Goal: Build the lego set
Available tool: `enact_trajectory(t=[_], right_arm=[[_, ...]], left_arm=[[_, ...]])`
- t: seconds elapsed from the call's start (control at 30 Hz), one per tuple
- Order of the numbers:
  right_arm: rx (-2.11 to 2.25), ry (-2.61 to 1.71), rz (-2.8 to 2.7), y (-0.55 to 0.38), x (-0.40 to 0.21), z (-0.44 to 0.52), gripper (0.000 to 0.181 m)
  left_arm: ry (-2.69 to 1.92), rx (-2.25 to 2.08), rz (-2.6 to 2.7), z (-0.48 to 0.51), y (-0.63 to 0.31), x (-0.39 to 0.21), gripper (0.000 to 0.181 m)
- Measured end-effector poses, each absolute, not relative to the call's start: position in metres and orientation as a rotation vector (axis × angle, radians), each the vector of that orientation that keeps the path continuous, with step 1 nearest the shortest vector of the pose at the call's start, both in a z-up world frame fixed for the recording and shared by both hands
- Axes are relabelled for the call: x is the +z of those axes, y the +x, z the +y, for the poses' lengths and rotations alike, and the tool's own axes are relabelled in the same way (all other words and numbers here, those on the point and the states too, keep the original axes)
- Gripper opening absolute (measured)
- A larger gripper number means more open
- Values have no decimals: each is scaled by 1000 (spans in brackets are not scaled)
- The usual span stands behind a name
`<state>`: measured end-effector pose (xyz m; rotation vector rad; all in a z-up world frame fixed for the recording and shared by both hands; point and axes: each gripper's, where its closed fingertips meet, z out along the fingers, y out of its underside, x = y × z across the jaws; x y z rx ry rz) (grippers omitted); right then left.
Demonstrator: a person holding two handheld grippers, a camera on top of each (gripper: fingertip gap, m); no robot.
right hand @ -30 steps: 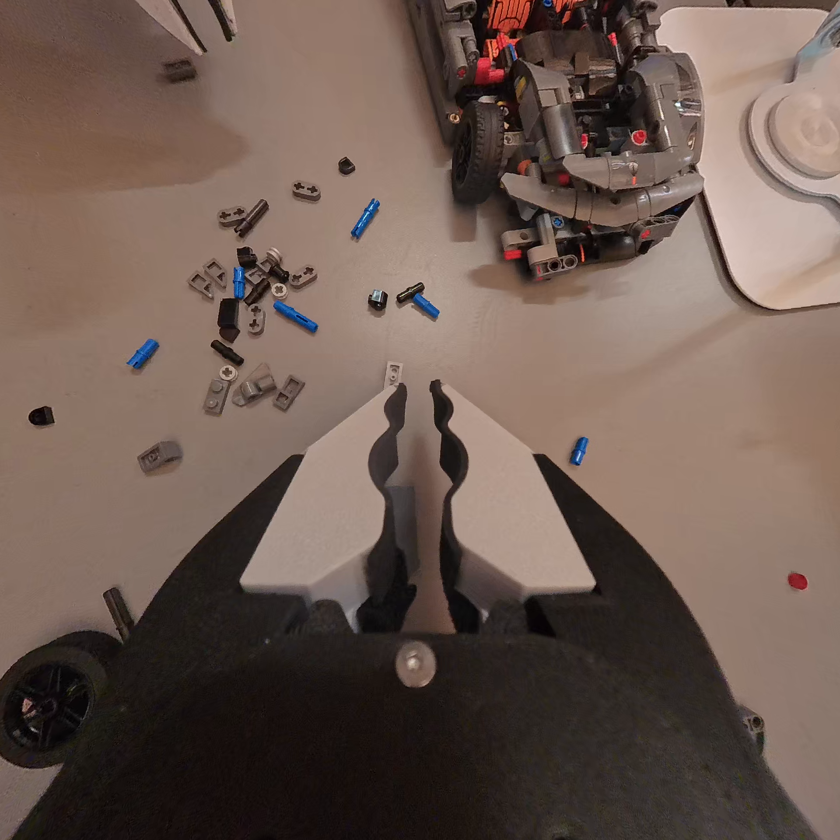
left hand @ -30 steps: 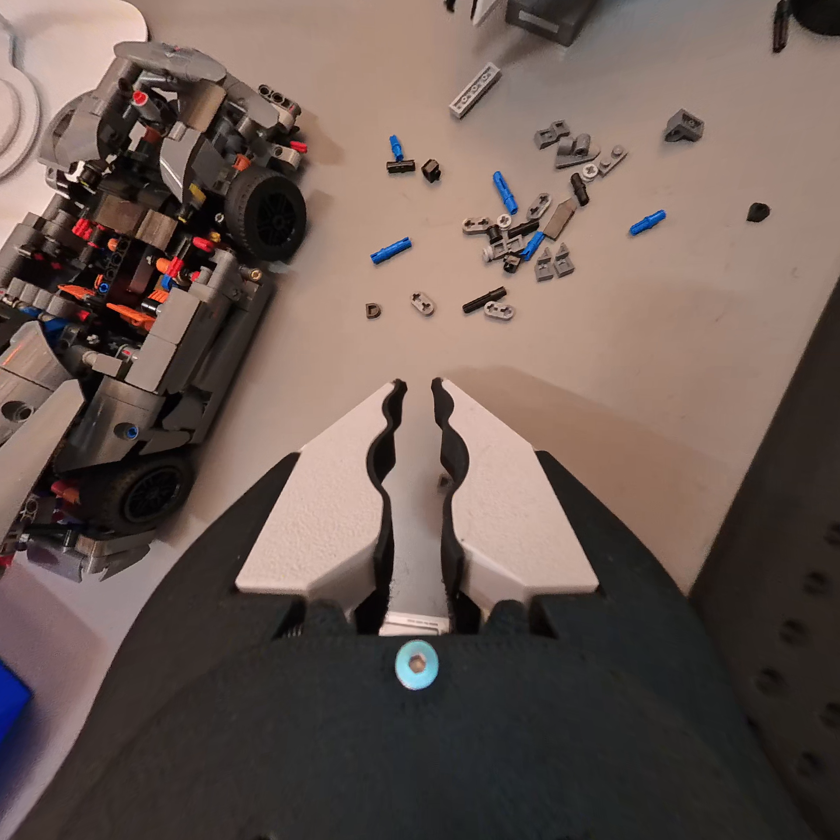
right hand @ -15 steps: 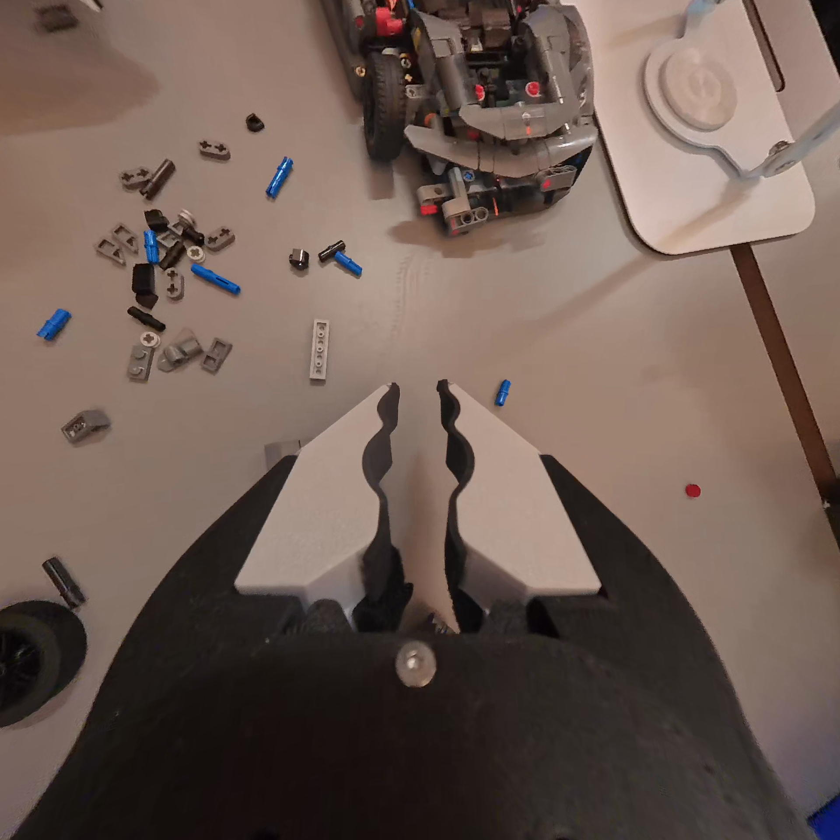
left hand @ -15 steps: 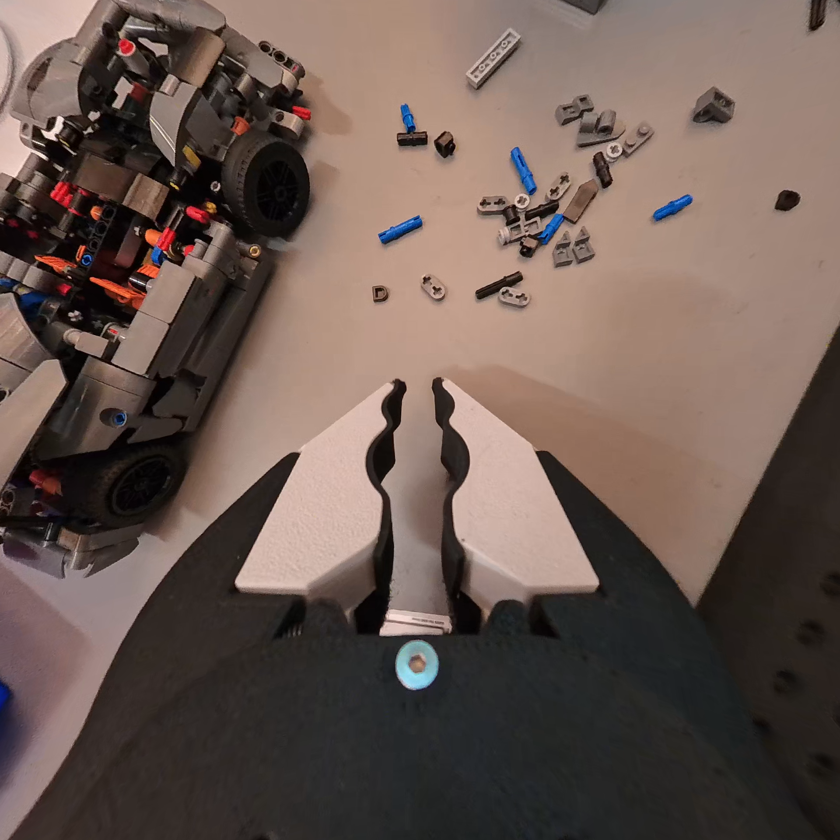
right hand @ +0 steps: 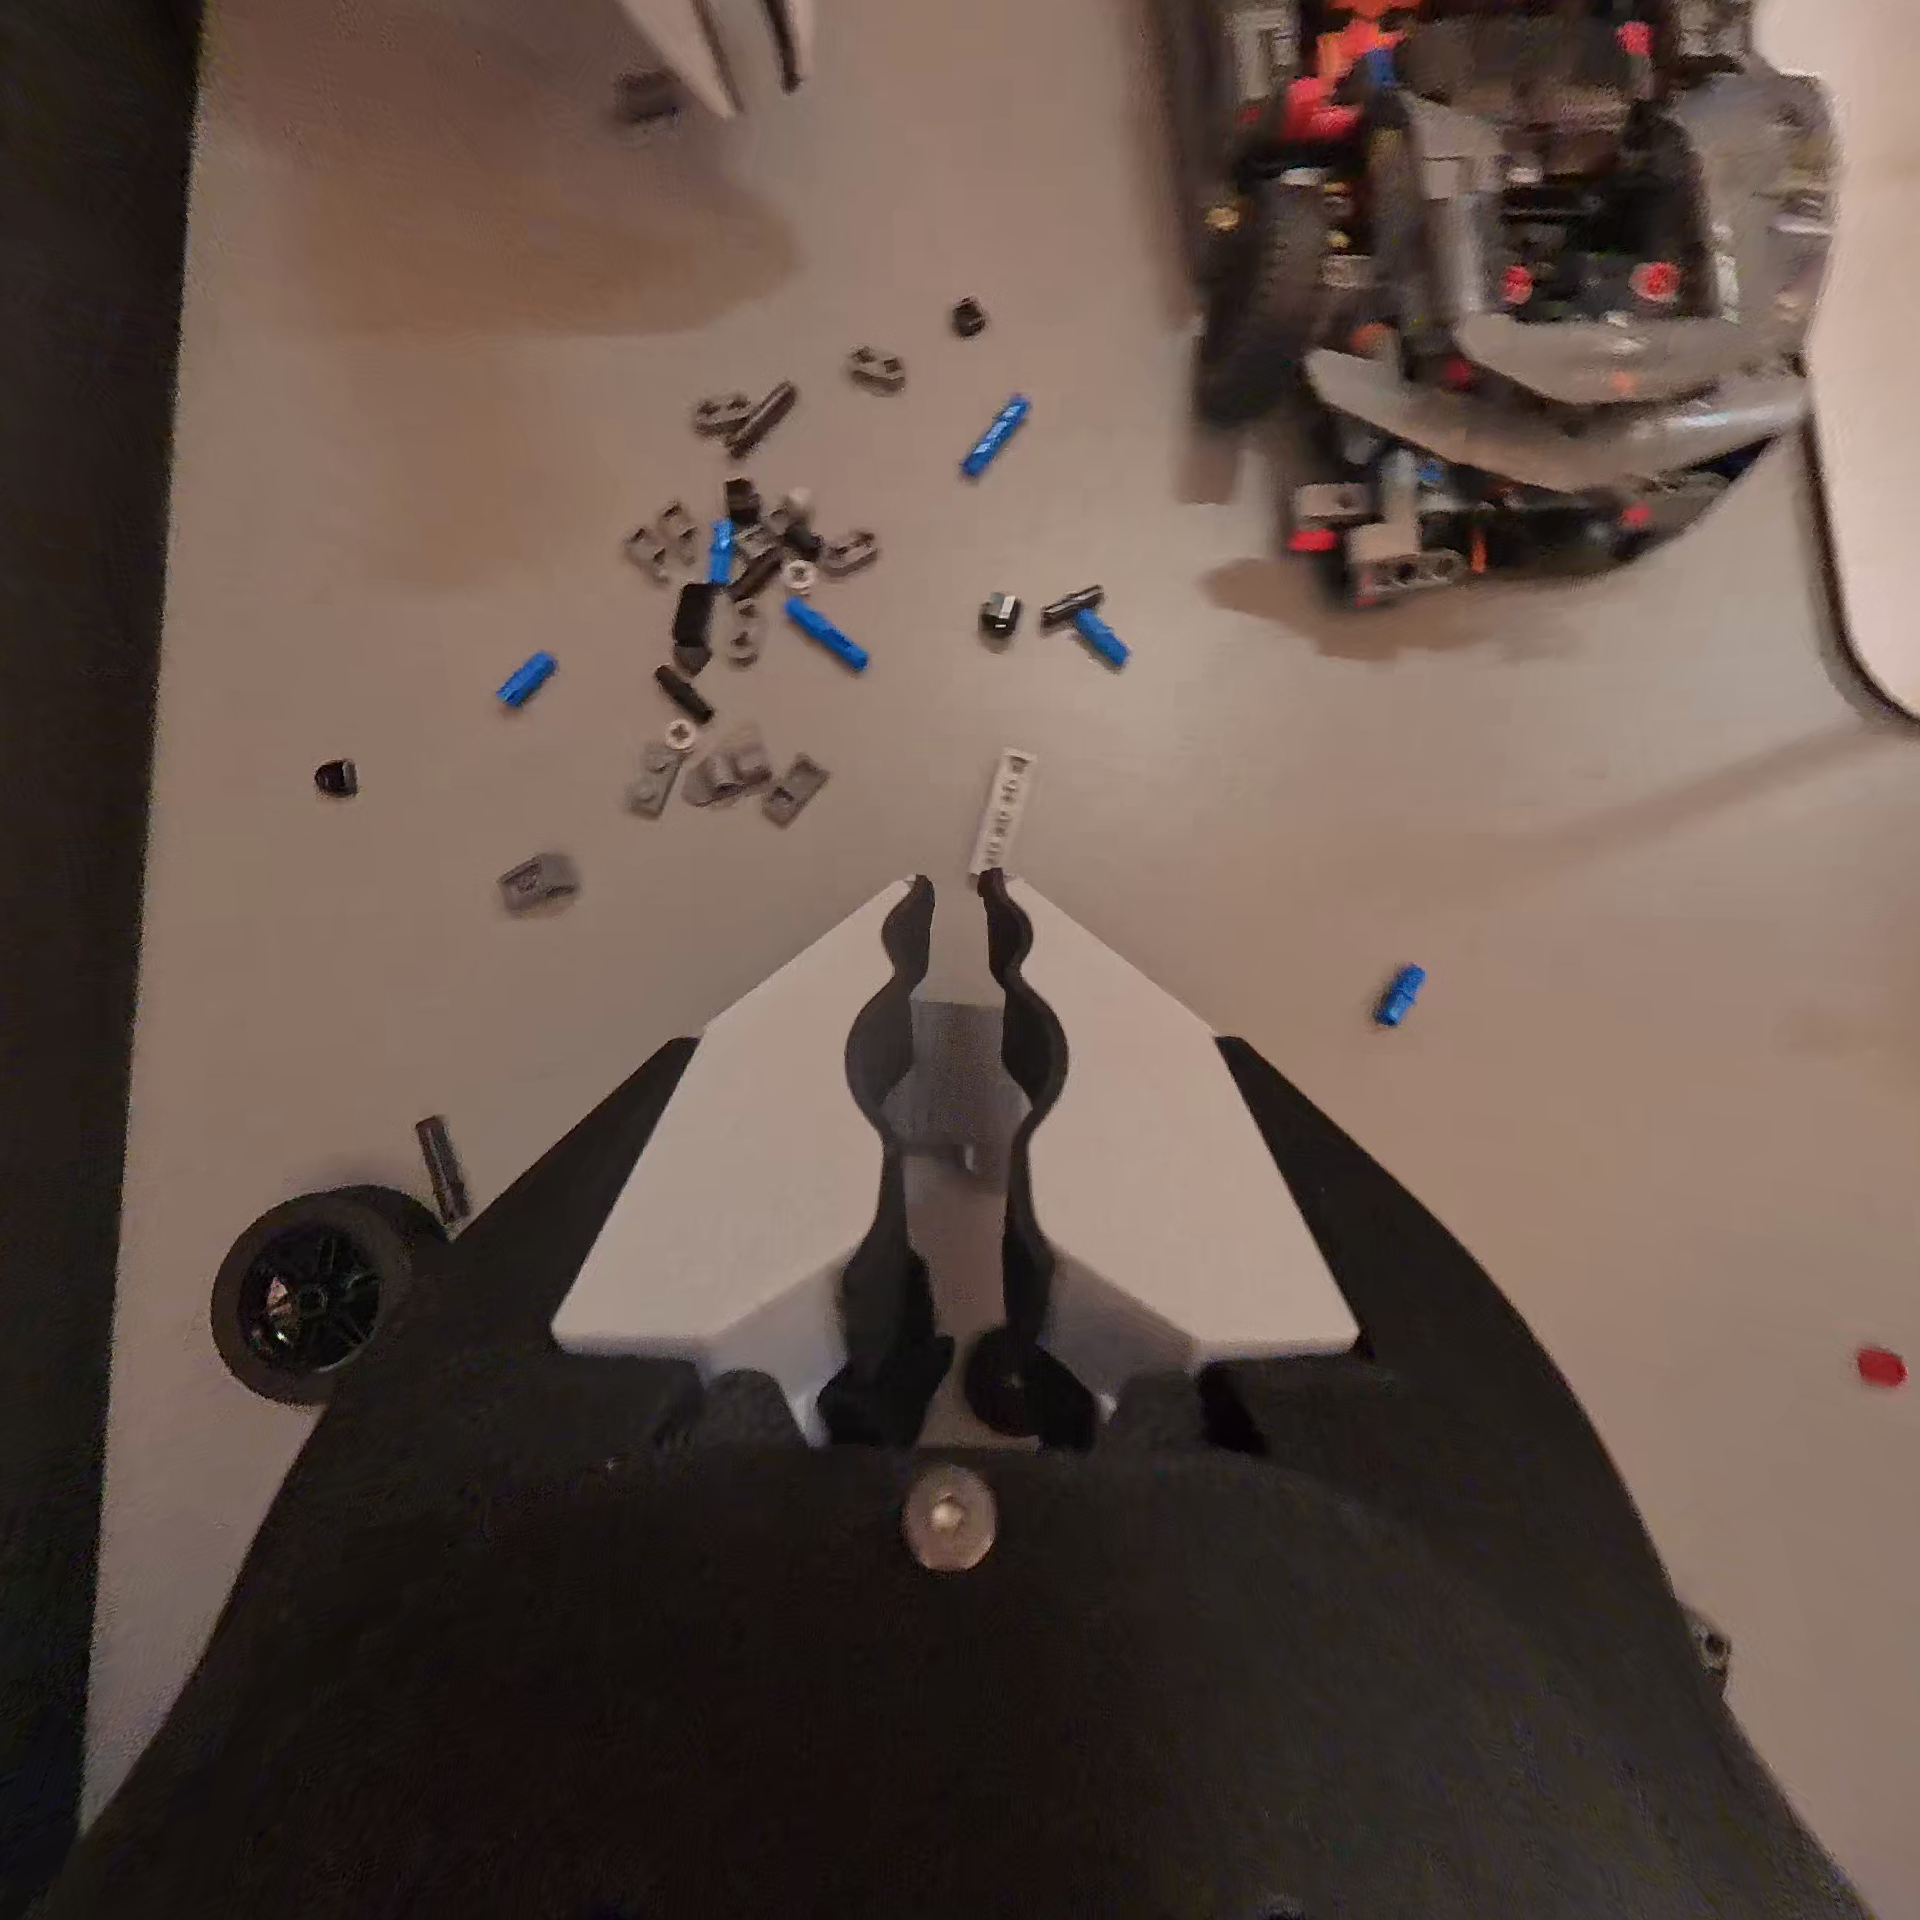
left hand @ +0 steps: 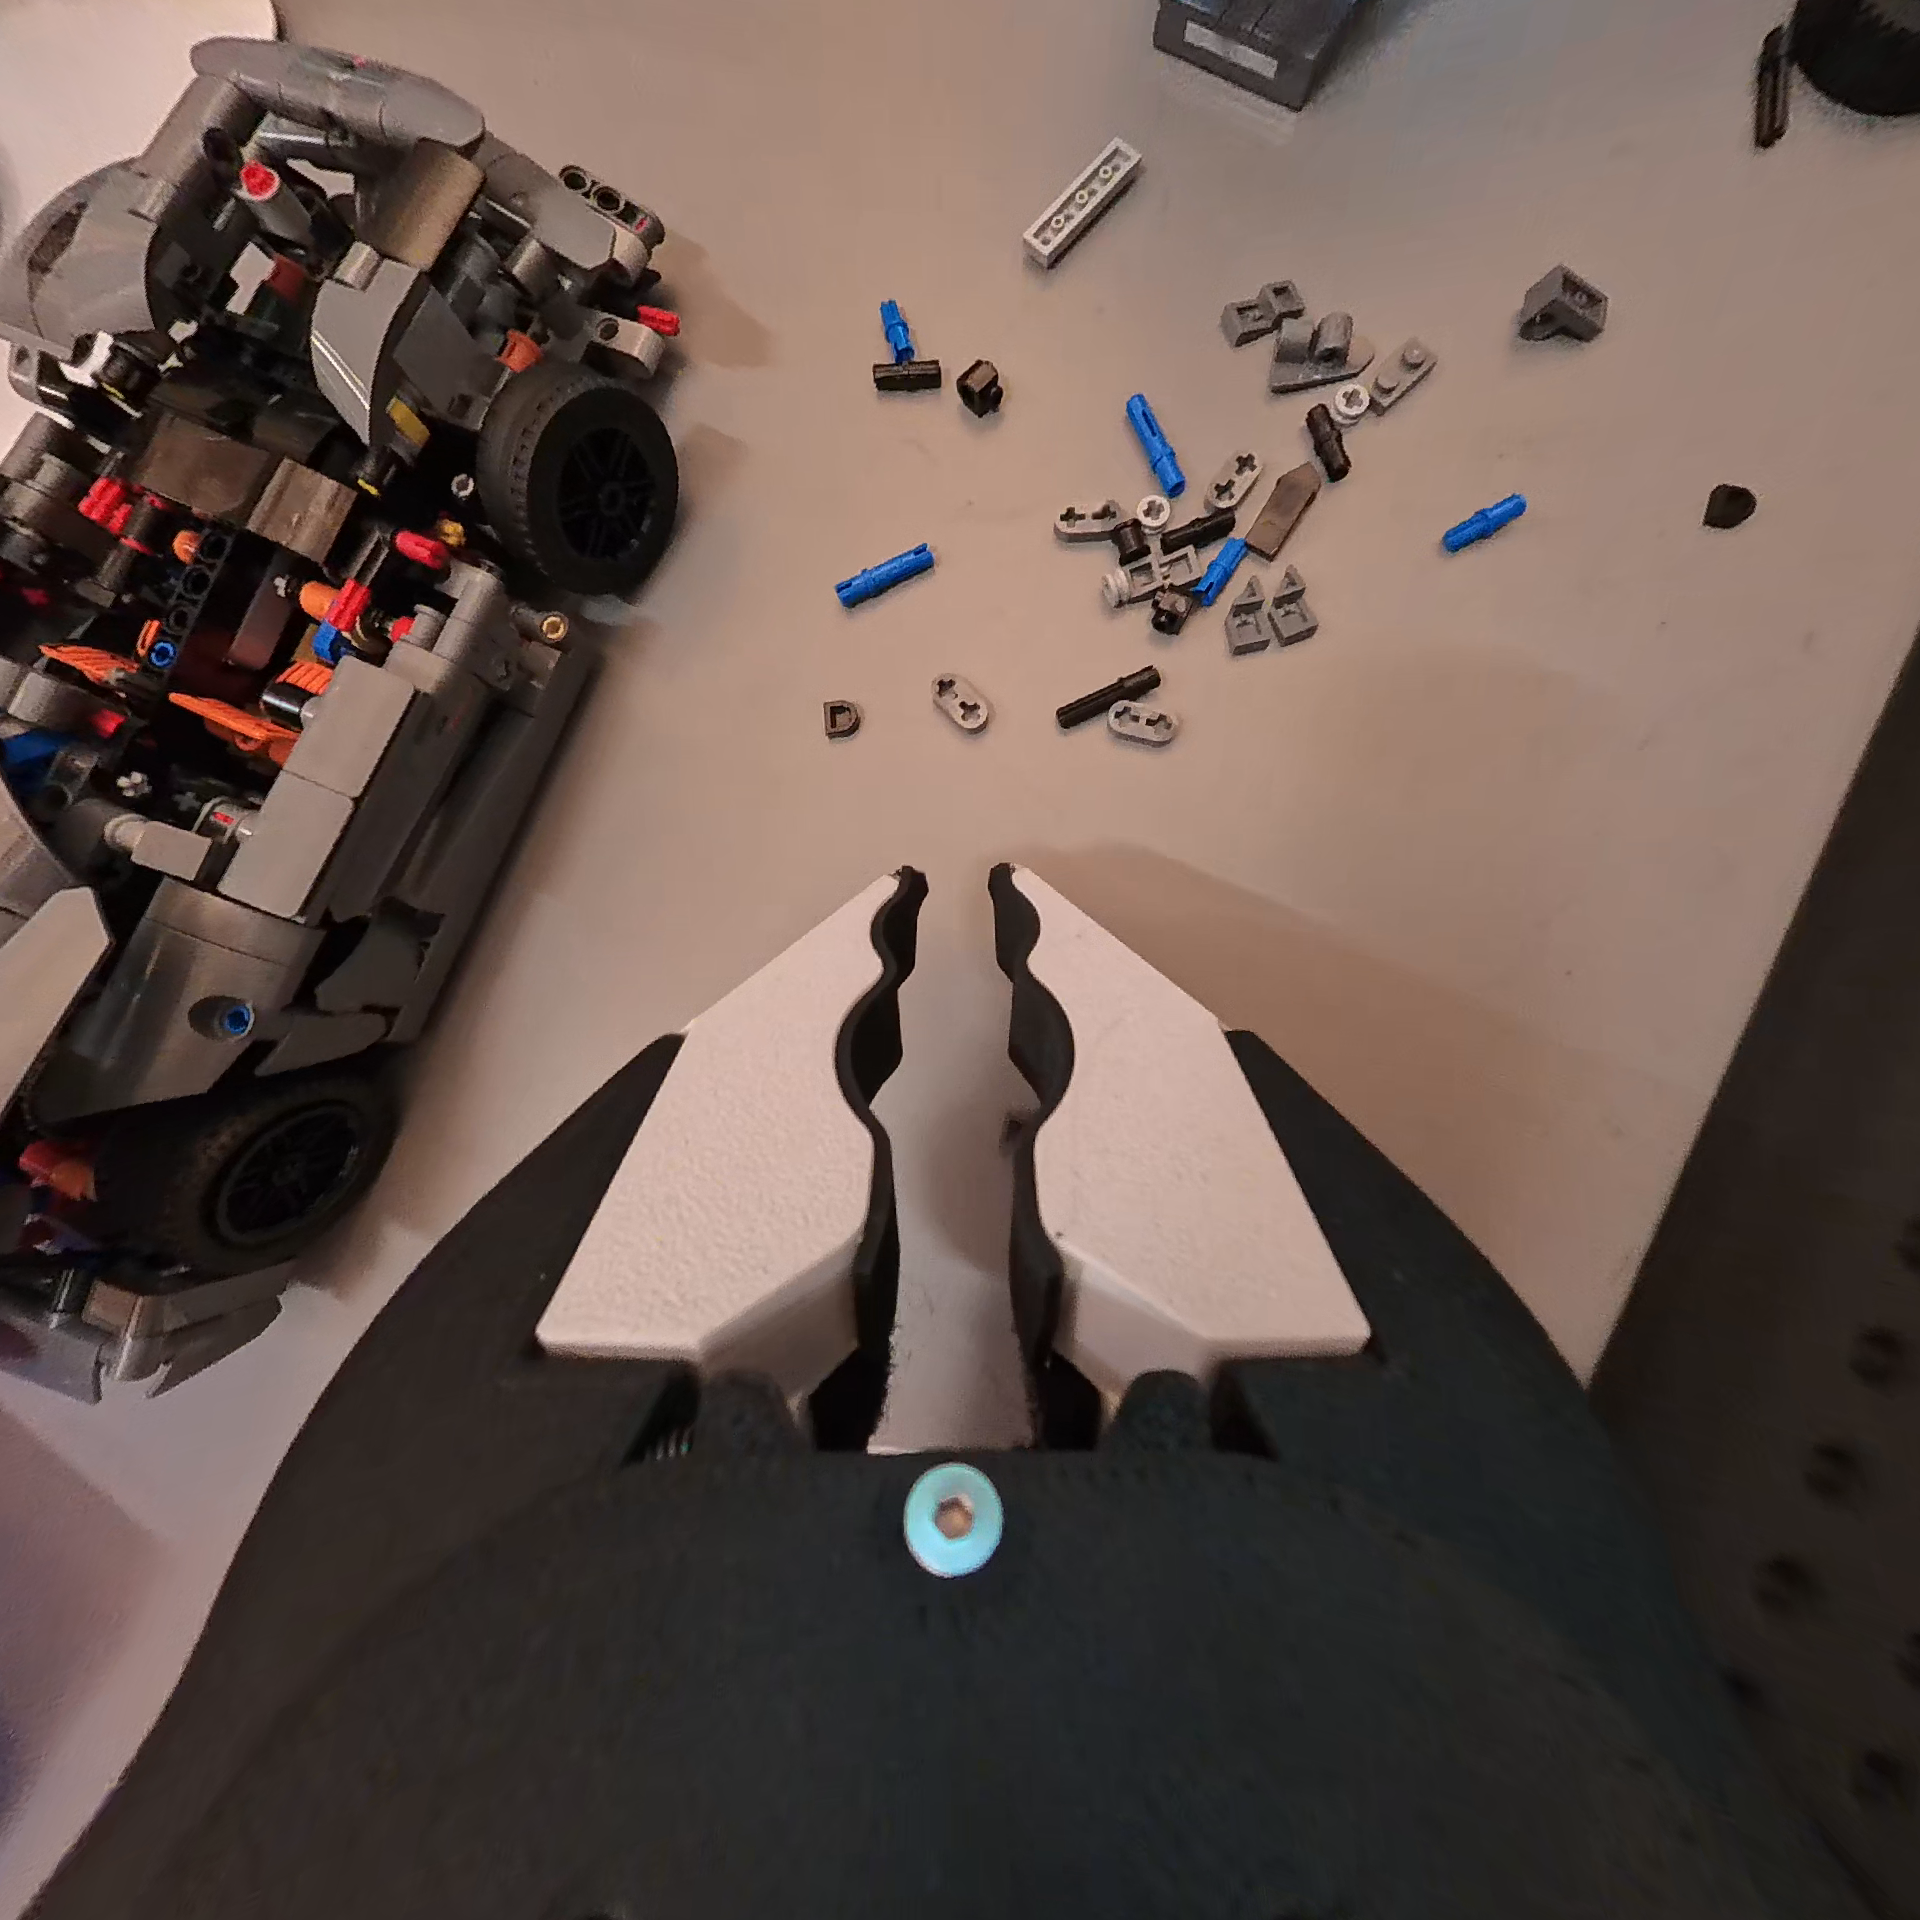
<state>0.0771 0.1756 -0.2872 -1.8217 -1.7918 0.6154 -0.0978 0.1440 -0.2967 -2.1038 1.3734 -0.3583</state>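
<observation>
Here, two wrist views over a pale grey tabletop (left hand: 1351, 883). Left view: left gripper (left hand: 950, 875) at lower centre, white fingers with wavy black pads parted by a narrow gap, nothing between them, hovering over bare table. Partly built grey Lego car with black wheels and red, orange and blue inner parts (left hand: 312, 582) along the left edge, nose toward the upper left. Scatter of small loose grey, black and blue Lego pieces (left hand: 1195, 540) in the upper centre, well apart from the fingertips. Long light grey flat plate with studs (left hand: 1081, 203) near the top, above that scatter. Dark perforated panel (left hand: 1787, 1247) down the right edge.

Right view, somewhat blurred: right gripper (right hand: 952, 883) at centre, narrowly parted too, tips empty. Same long light grey plate (right hand: 1003, 810) just beyond the right fingertip, touching or not impossible to tell. Same scatter of pieces (right hand: 738, 603) at upper left of centre; same car (right hand: 1507, 312) blurred at upper right. Loose black wheel (right hand: 312, 1294) at lower left beside the gripper body; single blue pin (right hand: 1398, 994) at right; small red round stud (right hand: 1881, 1366) near the right edge. White fingers of the left gripper (right hand: 727, 47) at the top edge
</observation>
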Motion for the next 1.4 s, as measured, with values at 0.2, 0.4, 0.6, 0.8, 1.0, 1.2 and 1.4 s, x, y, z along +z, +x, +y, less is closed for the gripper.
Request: enact_trajectory(t=[0.2, 0.4, 0.6, 0.8, 1.0, 1.2, 1.4], right_arm=[[551, -1839, -1882, 77, -305, 169, 13], [468, -1905, -1756, 95, -293, 194, 12], [350, -1939, -1590, 136, -283, 224, 14], [293, -1933, -1401, 193, -265, 231, 7], [295, -2008, -1381, 219, -268, 228, 12], [154, -2064, -1098, 245, -243, 260, 19], [-20, -2139, -1106, 267, -235, 260, 18]], left_arm=[[-2107, -358, 1384, 144, -97, -299, 12], [-2109, -368, 1380, 144, -97, -299, 12], [-2099, -390, 1383, 142, -95, -298, 12], [-2050, -445, 1387, 139, -85, -291, 13], [-2074, -445, 1376, 141, -85, -295, 13], [-2067, -463, 1378, 140, -83, -295, 13], [-2067, -470, 1376, 140, -81, -295, 13]])
